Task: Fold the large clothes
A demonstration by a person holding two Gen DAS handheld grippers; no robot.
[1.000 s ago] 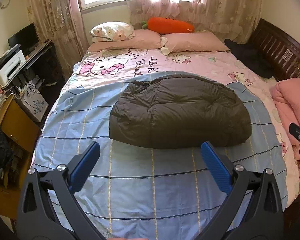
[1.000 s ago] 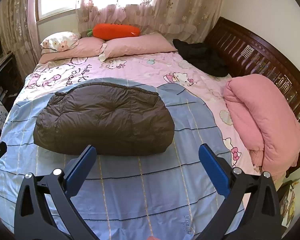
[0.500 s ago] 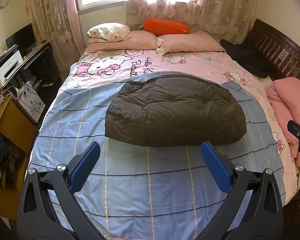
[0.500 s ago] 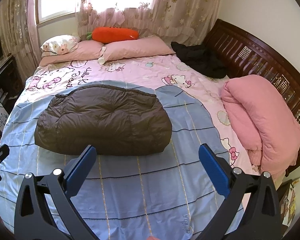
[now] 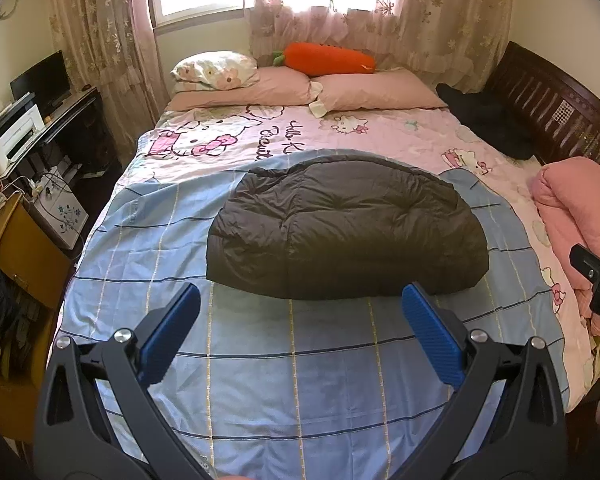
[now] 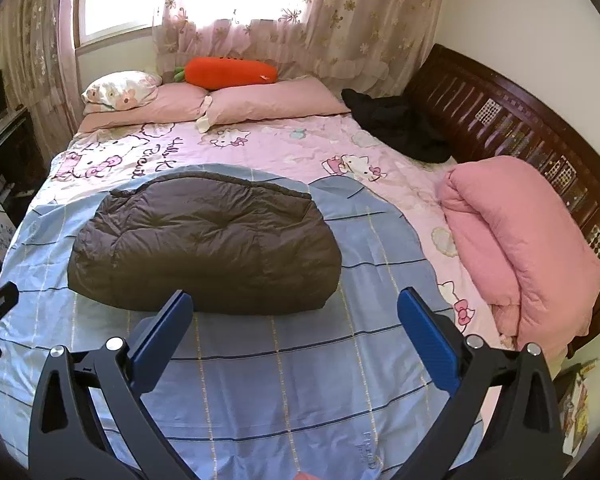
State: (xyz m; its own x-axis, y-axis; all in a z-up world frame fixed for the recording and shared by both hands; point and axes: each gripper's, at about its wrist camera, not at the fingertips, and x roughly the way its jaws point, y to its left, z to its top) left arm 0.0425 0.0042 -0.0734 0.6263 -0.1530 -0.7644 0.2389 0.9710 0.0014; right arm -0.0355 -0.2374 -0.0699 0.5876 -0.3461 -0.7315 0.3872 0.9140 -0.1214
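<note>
A folded dark puffy jacket [image 5: 346, 228] lies in the middle of the blue checked sheet [image 5: 292, 364] on the bed. The left gripper [image 5: 300, 300] and right gripper [image 6: 296, 308] hover near its front edge, fingers wide apart, holding nothing.

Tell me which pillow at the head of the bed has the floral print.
The small white pillow with pink flowers, stacked on the left pink pillow. The right pink pillow is plain too, and the carrot plush is solid orange.
</note>
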